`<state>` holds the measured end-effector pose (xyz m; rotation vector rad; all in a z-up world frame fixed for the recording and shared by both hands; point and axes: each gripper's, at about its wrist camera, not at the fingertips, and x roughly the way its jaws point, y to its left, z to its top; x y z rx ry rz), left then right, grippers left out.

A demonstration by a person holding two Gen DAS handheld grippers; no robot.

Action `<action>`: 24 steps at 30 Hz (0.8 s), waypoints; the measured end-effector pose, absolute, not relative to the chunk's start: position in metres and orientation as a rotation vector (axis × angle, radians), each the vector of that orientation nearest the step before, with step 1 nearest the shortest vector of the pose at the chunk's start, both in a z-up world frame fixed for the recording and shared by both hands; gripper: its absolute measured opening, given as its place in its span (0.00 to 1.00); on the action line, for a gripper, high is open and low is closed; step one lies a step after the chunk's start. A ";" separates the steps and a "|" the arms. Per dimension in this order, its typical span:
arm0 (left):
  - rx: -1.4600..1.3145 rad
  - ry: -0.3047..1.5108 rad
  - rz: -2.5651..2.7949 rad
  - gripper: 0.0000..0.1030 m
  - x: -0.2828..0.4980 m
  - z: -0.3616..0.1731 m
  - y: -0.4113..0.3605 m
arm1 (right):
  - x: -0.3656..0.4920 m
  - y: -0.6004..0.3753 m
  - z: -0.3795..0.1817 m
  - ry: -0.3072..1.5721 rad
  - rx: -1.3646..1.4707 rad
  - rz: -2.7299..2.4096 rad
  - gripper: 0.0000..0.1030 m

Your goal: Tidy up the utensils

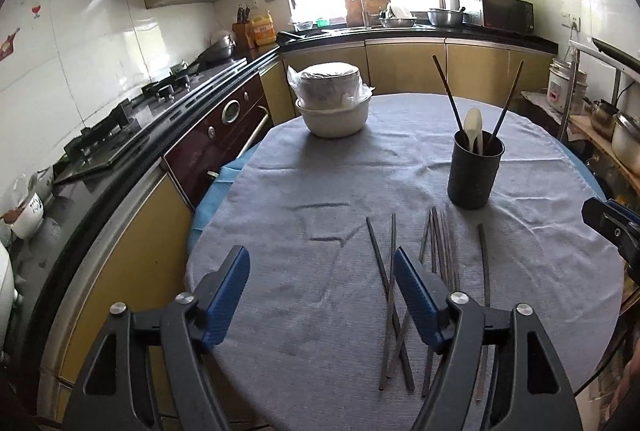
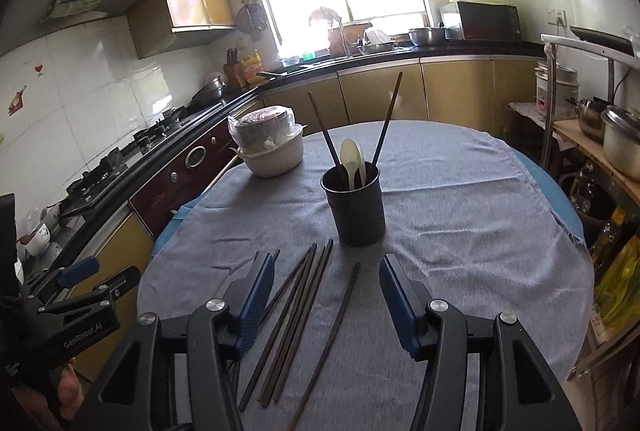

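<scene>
Several dark chopsticks [image 1: 438, 251] lie loose on the grey tablecloth [image 1: 320, 183], in front of a black utensil cup [image 1: 475, 173]. The cup holds two chopsticks and a white spoon [image 1: 473, 125]. My left gripper [image 1: 322, 271] is open and empty above the cloth, its right finger over two crossed chopsticks [image 1: 384, 271]. In the right wrist view the chopsticks [image 2: 298, 307] lie between the fingers of my right gripper [image 2: 327, 281], which is open and empty. One curved chopstick [image 2: 338, 323] lies apart. The cup [image 2: 354, 205] stands just beyond.
A white bowl with a plastic-wrapped stack in it [image 1: 332, 107] stands at the table's far left, also in the right wrist view [image 2: 270, 147]. A stove and oven counter [image 1: 168, 119] runs along the left. Shelves with pots [image 2: 616, 139] stand right.
</scene>
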<state>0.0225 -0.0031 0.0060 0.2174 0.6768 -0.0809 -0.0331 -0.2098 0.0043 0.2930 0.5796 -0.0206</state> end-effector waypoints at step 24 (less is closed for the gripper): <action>0.229 0.694 -0.078 0.78 0.021 0.004 -0.010 | -0.038 -0.219 -0.004 0.596 0.309 -0.006 0.56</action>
